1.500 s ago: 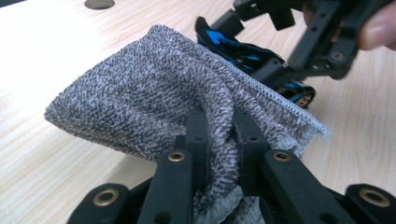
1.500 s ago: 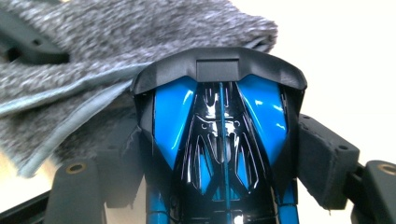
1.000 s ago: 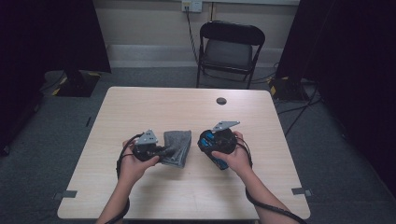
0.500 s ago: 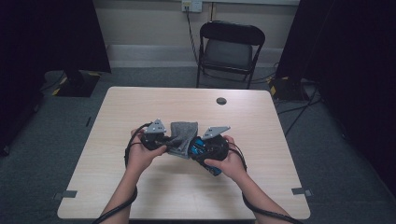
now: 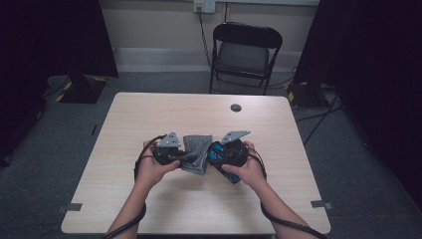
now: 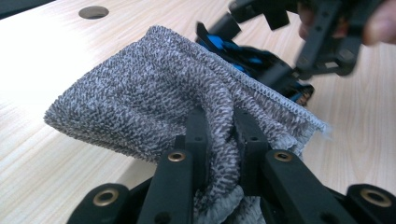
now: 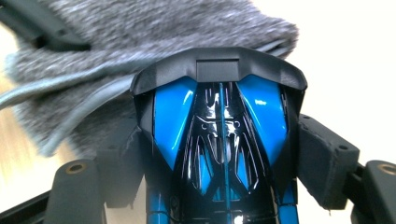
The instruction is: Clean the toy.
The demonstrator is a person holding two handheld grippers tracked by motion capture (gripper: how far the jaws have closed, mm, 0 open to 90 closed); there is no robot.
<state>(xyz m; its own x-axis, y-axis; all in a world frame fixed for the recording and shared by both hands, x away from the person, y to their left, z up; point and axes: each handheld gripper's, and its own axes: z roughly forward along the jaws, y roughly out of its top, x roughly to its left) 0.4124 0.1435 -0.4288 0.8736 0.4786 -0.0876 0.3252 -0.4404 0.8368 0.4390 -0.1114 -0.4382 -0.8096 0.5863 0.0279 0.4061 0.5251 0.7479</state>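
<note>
A grey knitted cloth (image 5: 197, 149) hangs just above the middle of the wooden table (image 5: 149, 114). My left gripper (image 5: 190, 158) is shut on a fold of it; in the left gripper view the cloth (image 6: 154, 93) bunches between the jaws of that gripper (image 6: 219, 122). My right gripper (image 5: 215, 156) is shut on a glossy blue and black toy car (image 5: 230, 176). In the right gripper view the car (image 7: 219, 116) sits between the pads (image 7: 327, 158), its end pressed against the cloth (image 7: 140, 28). The car (image 6: 243, 53) peeks out behind the cloth.
A round dark hole (image 5: 236, 107) sits in the table's far side. A black folding chair (image 5: 244, 50) stands beyond the far edge. Cables and dark equipment lie on the floor at both sides.
My left gripper has carried the cloth to the right and slightly away, and the right gripper has come left. The cloth and the car now meet in the middle.
</note>
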